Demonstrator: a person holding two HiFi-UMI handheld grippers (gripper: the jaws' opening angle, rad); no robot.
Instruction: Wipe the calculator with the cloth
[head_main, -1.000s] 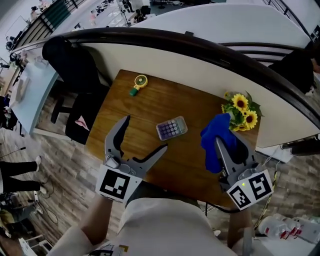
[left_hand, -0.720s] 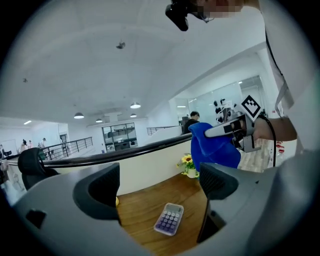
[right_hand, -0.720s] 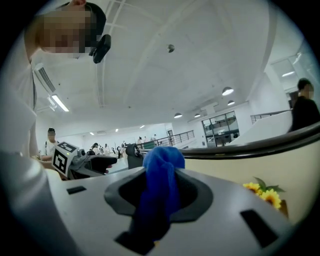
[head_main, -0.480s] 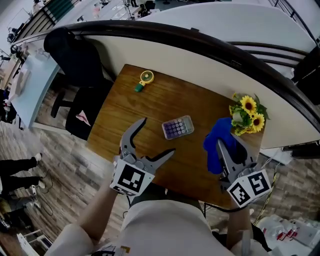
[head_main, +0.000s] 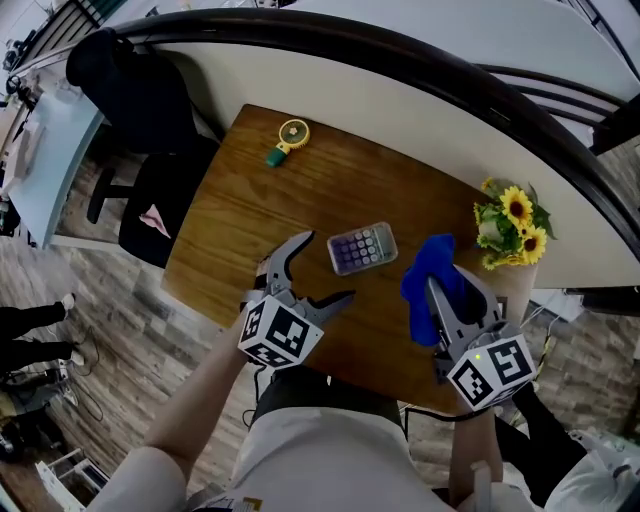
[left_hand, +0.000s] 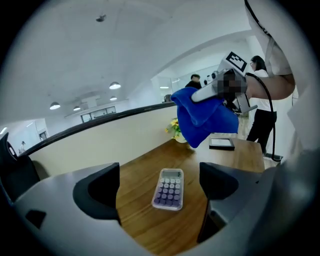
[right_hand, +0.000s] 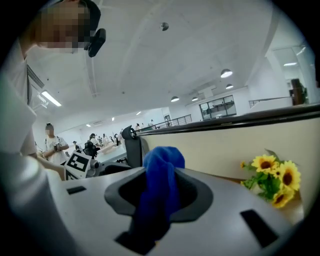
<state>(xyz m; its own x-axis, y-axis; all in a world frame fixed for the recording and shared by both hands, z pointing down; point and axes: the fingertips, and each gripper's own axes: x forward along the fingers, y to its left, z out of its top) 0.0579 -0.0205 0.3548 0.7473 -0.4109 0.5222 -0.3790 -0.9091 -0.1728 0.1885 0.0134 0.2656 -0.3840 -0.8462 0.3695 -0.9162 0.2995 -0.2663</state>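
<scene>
Nearest the person, the left gripper (head_main: 328, 267) has its jaws spread wide with nothing in them. The right gripper (head_main: 440, 297) is clamped on the blue cloth (head_main: 424, 284), which bunches up past its tips and hangs above the table (head_main: 240, 200). The calculator (head_main: 362, 247) lies flat, keys up, just ahead of the left gripper and beside the cloth. Farther off stand sunflowers (head_main: 516, 230) at the right edge and a small yellow round item (head_main: 290, 135) near the far edge.

bg: wood desk (head_main: 250, 200) | blk chair (head_main: 150, 120) at left | plank floor (head_main: 100, 300) | curved beige partition (head_main: 400, 110) | ceiling lts (left_hand: 114, 85) on
</scene>
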